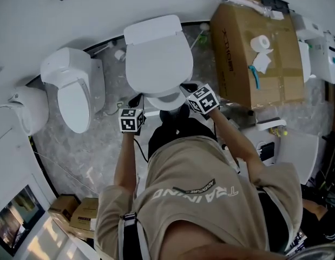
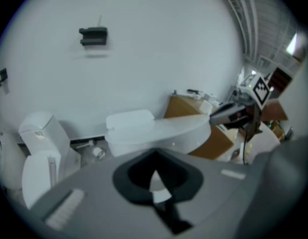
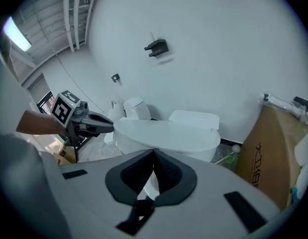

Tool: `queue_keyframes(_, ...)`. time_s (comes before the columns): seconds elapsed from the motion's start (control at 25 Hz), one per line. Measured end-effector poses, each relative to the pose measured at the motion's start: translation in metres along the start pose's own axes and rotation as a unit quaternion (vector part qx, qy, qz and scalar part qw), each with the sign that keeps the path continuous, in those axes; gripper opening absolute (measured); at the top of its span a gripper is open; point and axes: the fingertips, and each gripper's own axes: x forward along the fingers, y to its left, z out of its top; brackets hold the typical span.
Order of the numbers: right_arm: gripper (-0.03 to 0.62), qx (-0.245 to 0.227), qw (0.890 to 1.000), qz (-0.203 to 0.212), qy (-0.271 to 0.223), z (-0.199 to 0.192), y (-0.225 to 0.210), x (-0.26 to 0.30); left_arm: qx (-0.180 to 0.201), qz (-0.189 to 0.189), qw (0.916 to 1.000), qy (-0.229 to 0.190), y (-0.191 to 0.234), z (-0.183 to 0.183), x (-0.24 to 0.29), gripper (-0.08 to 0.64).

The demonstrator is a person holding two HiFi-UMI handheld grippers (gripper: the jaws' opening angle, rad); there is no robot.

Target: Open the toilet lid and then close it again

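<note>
The white toilet [image 1: 156, 34] stands against the wall in front of me. Its lid [image 1: 159, 64] lies low over the bowl, and the front edge looks slightly raised, with the seat rim [image 1: 166, 99] showing beneath it. My left gripper [image 1: 136, 99] is shut, its tip at the lid's front-left edge; the right gripper view shows its tip touching the lid [image 3: 163, 133]. My right gripper [image 1: 185, 86] is shut too, its tip against the lid's front-right edge [image 2: 198, 123]. In their own views the left gripper [image 2: 154, 152] and the right gripper [image 3: 154, 151] hold nothing between their fingers.
A second white toilet [image 1: 75, 88] stands to the left, with another fixture [image 1: 24, 110] beyond it. A big cardboard box [image 1: 237, 53] with a paper roll [image 1: 260, 42] stands at the right. Small boxes [image 1: 75, 213] lie at lower left. A black bracket [image 2: 94, 35] hangs on the wall.
</note>
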Motion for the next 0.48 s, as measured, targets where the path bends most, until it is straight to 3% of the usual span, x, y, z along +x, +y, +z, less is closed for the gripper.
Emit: queue_keyframes(0.48, 0.014, -0.008, 1.0, -0.002, -0.021, 0.049, -0.013, -0.008, 0.0, 0.012, 0.9992, -0.037, 0.014, 0.048, -0.006, 0.005)
